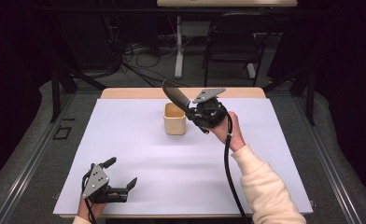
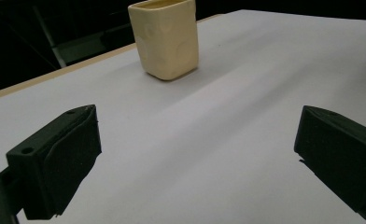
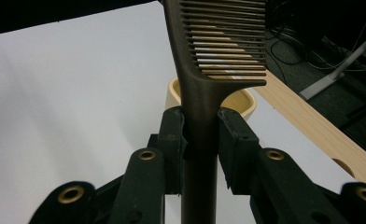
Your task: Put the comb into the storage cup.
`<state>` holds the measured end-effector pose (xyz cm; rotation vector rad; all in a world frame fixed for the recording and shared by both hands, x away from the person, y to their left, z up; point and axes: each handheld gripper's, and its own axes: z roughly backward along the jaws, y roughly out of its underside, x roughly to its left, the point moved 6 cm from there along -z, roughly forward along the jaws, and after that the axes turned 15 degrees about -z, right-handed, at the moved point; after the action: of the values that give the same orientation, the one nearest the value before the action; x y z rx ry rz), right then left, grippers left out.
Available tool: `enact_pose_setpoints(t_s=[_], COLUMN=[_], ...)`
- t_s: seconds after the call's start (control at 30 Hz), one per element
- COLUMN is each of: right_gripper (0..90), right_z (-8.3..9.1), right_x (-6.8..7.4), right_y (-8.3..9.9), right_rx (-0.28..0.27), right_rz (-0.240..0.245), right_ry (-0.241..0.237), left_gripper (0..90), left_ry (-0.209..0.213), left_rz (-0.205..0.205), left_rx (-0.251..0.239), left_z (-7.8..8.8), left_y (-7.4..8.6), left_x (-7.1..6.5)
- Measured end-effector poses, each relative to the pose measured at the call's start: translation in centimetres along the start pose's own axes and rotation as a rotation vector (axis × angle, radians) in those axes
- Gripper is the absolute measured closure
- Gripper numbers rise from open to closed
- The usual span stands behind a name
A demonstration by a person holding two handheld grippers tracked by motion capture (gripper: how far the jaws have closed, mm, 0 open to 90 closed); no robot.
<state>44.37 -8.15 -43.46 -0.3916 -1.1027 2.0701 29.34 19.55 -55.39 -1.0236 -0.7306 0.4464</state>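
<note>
Nearest the high camera, the left claw (image 1: 121, 173) is seen low over the front left part of the desk (image 1: 139, 154), held by a hand (image 1: 90, 205); its jaws are spread wide with nothing between them. From the left gripper view the white desk surface lies bare between those jaws, and a cream cup (image 2: 165, 37) stands upright farther off, well apart from them. Toward the middle back of the desk, the right claw (image 1: 193, 112) is raised just beside the cup (image 1: 175, 118), held by the right hand (image 1: 228, 128) in a cream sleeve (image 1: 267, 186). Its jaws are closed on the handle of a dark comb (image 3: 204, 84), whose toothed end points up and away. In the right gripper view the cup's rim (image 3: 244, 100) is partly hidden behind the comb and jaws. Beyond the desk, a black chair (image 1: 232, 42), a white desk leg (image 1: 179, 46) and loose cables (image 1: 139, 58) are seen on the floor.
</note>
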Motion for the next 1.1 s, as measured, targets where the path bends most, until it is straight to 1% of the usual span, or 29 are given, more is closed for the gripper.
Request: enact_pose_setpoints(t_s=[0.3,0.7,1.1], right_gripper=[72.2,72.2,72.2], right_z=[-0.5,-1.8,-2.5], right_x=[-0.1,-0.5,-0.6], right_y=[-0.7,-1.5,-2.6], right_rx=[-0.006,-0.015,-0.035], right_rz=[-0.001,0.018,0.036], right_ry=[0.006,0.027,0.042], left_gripper=[0.5,0.5,0.5], left_ry=[-0.001,-0.002,-0.004], left_rz=[0.001,0.001,0.001], left_rx=[0.002,0.002,0.003], left_z=[0.0,0.0,0.0], left_y=[0.0,0.0,0.0], left_x=[0.0,0.0,0.1])
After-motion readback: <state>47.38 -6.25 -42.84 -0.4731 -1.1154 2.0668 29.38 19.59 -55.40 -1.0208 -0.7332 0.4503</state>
